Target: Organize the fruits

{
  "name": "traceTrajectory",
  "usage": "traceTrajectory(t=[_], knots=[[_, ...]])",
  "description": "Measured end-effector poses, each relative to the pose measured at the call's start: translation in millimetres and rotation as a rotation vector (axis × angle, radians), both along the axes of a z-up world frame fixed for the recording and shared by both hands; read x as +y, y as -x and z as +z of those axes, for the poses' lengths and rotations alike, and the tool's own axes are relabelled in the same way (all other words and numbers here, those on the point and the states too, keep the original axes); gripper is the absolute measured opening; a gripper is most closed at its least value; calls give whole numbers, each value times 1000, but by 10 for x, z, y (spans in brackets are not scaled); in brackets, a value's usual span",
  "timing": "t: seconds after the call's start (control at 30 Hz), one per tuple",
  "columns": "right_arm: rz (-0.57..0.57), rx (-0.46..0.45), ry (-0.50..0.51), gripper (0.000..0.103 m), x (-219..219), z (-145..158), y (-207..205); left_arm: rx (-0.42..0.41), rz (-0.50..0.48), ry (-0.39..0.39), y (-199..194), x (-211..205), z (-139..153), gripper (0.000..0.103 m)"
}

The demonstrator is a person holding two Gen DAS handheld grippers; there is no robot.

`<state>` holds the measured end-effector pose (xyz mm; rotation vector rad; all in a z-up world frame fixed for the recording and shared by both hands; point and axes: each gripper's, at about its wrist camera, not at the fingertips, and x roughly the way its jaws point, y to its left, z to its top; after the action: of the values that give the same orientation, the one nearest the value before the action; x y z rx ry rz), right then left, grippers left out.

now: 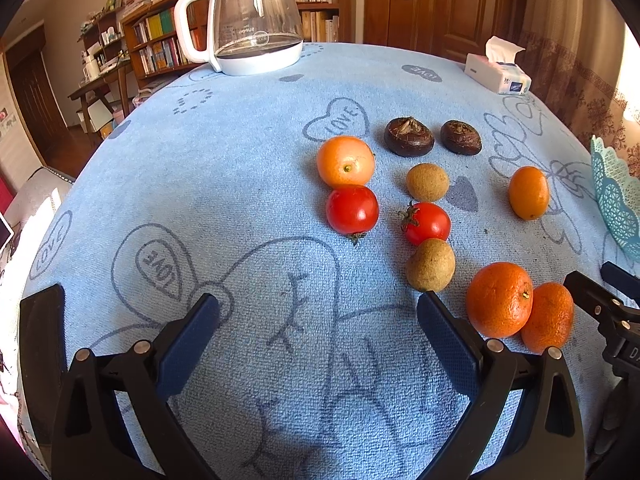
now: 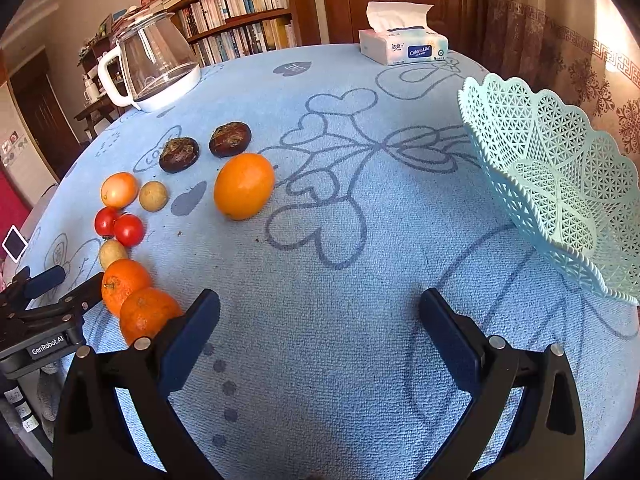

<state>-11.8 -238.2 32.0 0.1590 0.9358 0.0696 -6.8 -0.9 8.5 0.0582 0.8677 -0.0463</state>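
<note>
Fruits lie loose on the blue cloth of the counter (image 2: 360,360), none of them in the basket (image 2: 560,184). My left tongs (image 1: 318,308) are spread wide apart and hold nothing, hovering low over bare cloth; my right tongs (image 2: 320,304) are just as wide and just as empty.

Nearest my left tongs, a brown longan (image 1: 430,265) sits just off the right-hand fingertip, touching a cherry tomato (image 1: 426,223) behind it. Two mandarins (image 1: 500,299) press against each other beside that finger, close to the left finger of my right tongs in the right wrist view. Further out are a second tomato (image 1: 352,209) touching a pale orange fruit (image 1: 345,161), another longan (image 1: 427,182), and two dark, flat things (image 1: 409,136) that may be water chestnuts; I can't be sure through the fisheye. A kumquat-like orange fruit (image 2: 244,185) lies apart, between the cluster and the basket, which stands at the counter's right edge. At the far side stand a glass jug (image 1: 256,16) and a tissue pack (image 2: 402,46).
</note>
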Motion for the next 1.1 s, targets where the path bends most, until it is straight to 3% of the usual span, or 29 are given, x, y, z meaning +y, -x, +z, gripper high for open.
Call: traceTrajectory(t=[0.2, 0.53, 0.73, 1.1], knots=[[2, -102, -52, 101, -10, 134, 96, -74, -5, 1, 107, -4, 124, 98], [68, -359, -79, 101, 63, 452, 333, -163, -27, -30, 216, -73, 271, 98], [92, -335, -63, 101, 125, 451, 329, -215, -38, -63, 281, -118, 336, 98], [107, -272, -61, 101, 161, 368, 289, -215, -40, -61, 292, -128, 345, 98]])
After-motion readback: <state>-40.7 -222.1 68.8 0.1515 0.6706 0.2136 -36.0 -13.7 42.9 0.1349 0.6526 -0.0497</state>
